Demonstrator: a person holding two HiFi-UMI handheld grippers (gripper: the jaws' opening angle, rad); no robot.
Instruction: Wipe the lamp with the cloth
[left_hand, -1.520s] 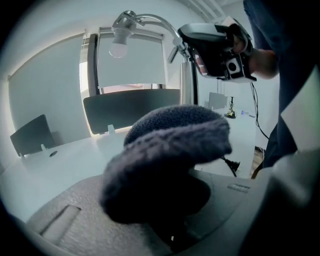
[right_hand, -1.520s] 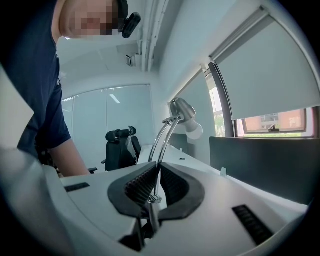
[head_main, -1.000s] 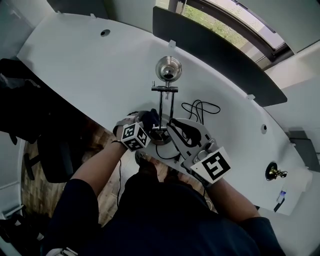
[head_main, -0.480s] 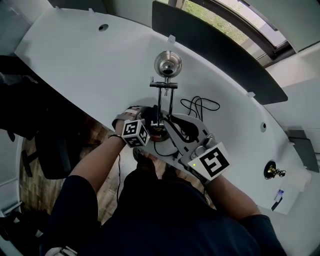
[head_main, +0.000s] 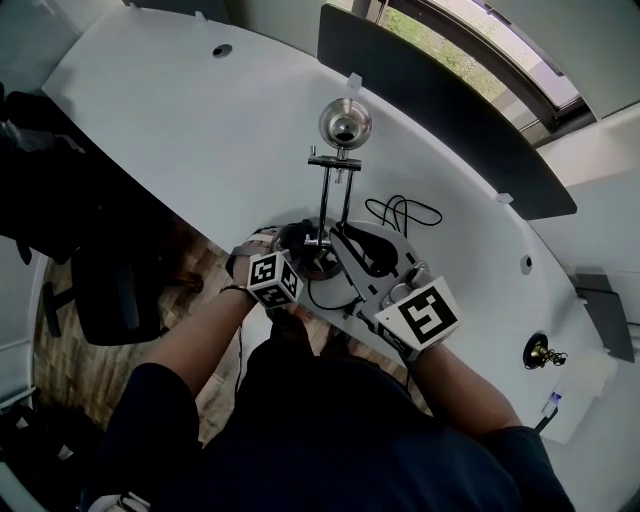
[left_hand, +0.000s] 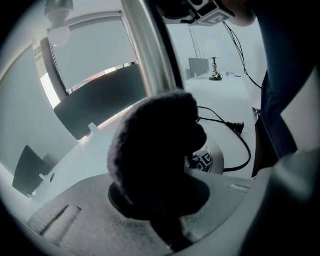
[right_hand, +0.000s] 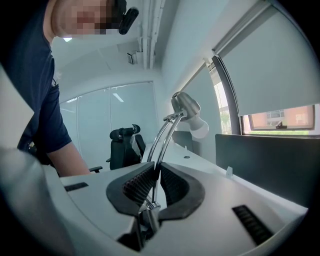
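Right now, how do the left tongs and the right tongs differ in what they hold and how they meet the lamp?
The left tongs are shut on the dark cloth; the right tongs are shut on the lamp itself, clamping its thin twin rods. The left tongs seem to meet the lamp only through the cloth; the right tongs grip bare metal. Both are shut, low on the lamp.

My curved white desk carries the lamp, whose round base sits right at the near edge in front of me. A black cable lies looped on the top just to its right. A dark divider panel stands along the far edge, and a small brass ornament sits well off toward the right end.
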